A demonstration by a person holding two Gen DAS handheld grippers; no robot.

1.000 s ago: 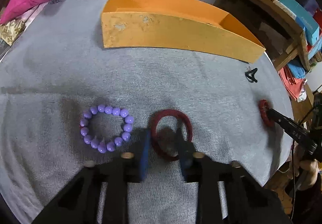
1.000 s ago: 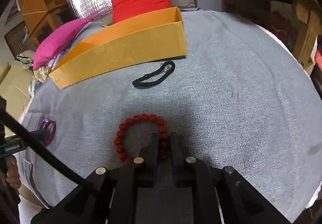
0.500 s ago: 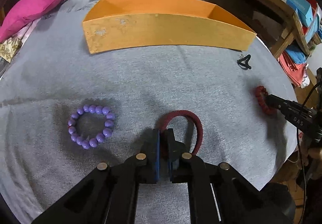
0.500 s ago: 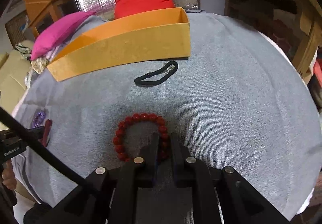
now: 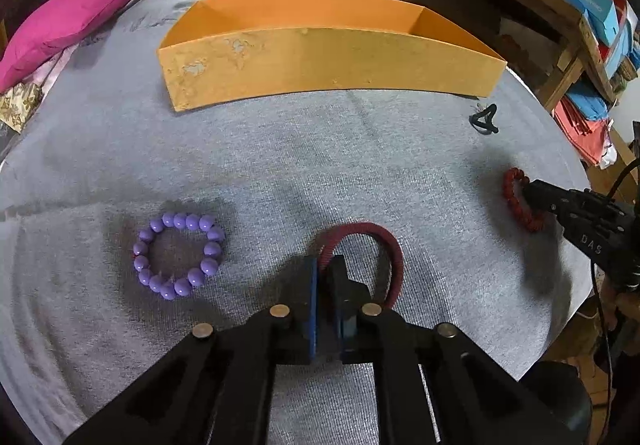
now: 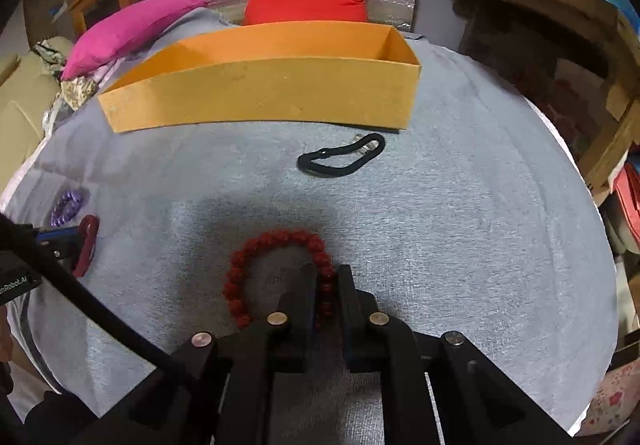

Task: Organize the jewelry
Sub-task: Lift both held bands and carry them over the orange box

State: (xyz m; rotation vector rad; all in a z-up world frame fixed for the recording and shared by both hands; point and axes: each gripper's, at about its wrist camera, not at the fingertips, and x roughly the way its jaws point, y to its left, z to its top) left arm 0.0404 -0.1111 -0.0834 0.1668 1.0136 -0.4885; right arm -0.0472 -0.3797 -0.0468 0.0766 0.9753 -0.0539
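Two grips | left gripper (image 5: 326,269) clamped on maroon band (image 5: 384,241), right gripper (image 6: 325,277) on red beads (image 6: 240,265), both seemingly just off cloth (image 6: 460,225) | pinched at rims for carrying to empty-looking box (image 6: 260,101)

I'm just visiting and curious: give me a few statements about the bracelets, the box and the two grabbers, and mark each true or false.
1. The left gripper is shut on the dark red cord bracelet. True.
2. The purple bead bracelet lies inside the long orange cardboard box. False: it lies on the grey cloth, outside the box.
3. The right gripper pinches the red bead bracelet. True.
4. The black carabiner clip is held by a gripper. False: it lies free near the box.
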